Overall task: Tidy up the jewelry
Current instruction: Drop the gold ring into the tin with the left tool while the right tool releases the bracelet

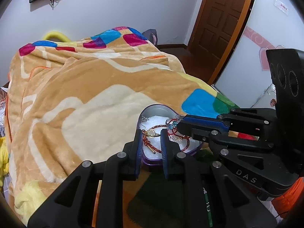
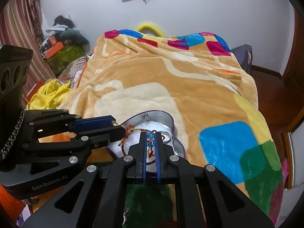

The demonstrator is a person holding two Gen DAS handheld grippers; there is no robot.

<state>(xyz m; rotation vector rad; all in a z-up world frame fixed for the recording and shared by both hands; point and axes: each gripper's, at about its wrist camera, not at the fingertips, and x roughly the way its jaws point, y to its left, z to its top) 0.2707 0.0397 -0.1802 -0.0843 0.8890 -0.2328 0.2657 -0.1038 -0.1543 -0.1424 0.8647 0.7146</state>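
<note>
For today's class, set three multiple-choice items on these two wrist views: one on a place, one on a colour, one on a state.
1. Where does the heart-shaped tin rest?
A. On a wooden desk
B. On the patterned blanket
C. On the floor

2. What colour are the beads between the right gripper fingers?
A. Blue
B. Yellow
C. White

3. In what state is the tin?
A. Closed with a lid
B. Turned upside down
C. Open, jewelry lying on its white lining

Answers
1. B: the beige blanket surrounds the tin in both views.
2. A: the right wrist view shows blue beads, on a red cord, pinched between the fingers.
3. C: the red braided bracelet and a gold ring lie exposed on the white lining, and the left gripper is open over them.
</note>
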